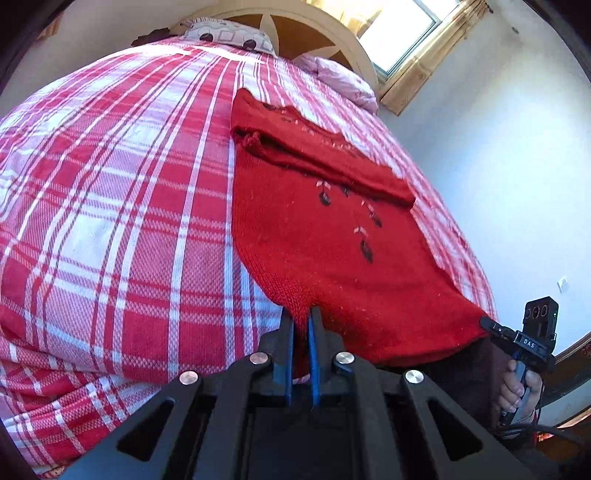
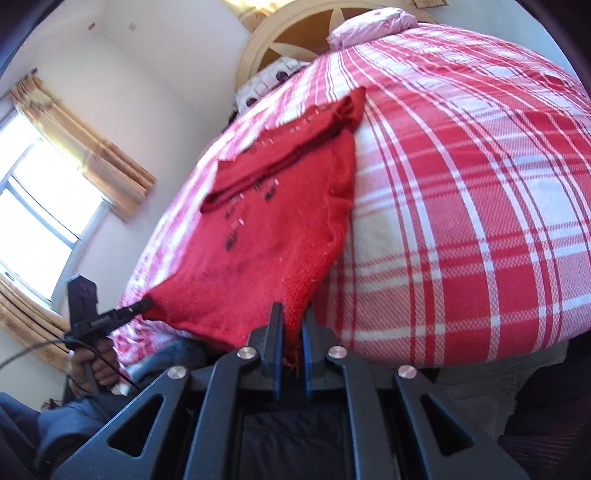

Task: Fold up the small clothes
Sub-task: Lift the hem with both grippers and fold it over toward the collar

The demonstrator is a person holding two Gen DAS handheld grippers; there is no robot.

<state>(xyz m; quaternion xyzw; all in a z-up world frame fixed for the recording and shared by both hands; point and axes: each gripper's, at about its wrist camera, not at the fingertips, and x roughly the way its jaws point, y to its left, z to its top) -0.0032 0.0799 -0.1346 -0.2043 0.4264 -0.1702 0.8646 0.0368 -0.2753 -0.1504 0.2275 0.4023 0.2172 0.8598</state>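
A small red knitted sweater (image 1: 325,229) with dark leaf embroidery lies on the red and white plaid bedspread (image 1: 110,206), its sleeves folded across the chest. My left gripper (image 1: 301,314) is shut on the near left corner of its hem, which is lifted off the bed. The right gripper (image 1: 489,325) shows in that view pinching the other hem corner. In the right wrist view my right gripper (image 2: 293,317) is shut on the sweater (image 2: 280,229) hem, and the left gripper (image 2: 146,304) pinches the far corner.
A curved wooden headboard (image 1: 332,33) and pillows (image 1: 229,35) stand at the far end of the bed. A window with yellow curtains (image 1: 424,59) is in the wall beside the bed. A hand (image 1: 521,395) grips the right tool's handle.
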